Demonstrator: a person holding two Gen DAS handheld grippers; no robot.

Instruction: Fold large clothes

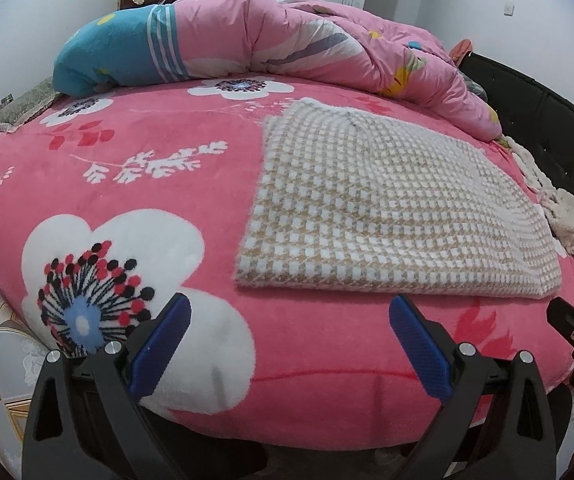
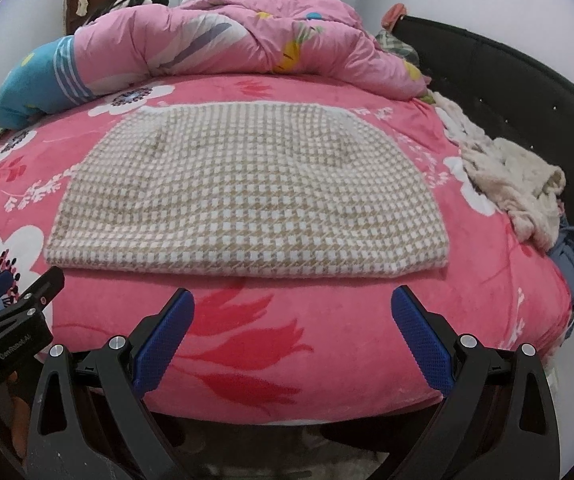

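A beige-and-white houndstooth garment [image 1: 391, 208] [image 2: 247, 196] lies folded into a flat rectangle on the pink flowered bed cover [image 1: 159, 168] [image 2: 247, 340]. My left gripper [image 1: 289, 308] hovers open just short of the garment's near edge, blue pads wide apart and holding nothing. My right gripper [image 2: 291, 300] is open too, in front of the same near edge, with nothing between its fingers. Each gripper shows at the side of the other's view: the right one at the right edge of the left wrist view, the left one at the left edge of the right wrist view.
A rumpled pink and blue quilt [image 1: 271, 40] [image 2: 215, 36] is heaped across the far side of the bed. Cream fleece clothing [image 2: 515, 176] [image 1: 567, 220] and a blue-grey garment [image 2: 571, 256] lie at the right edge beside a black headboard [image 2: 527, 80].
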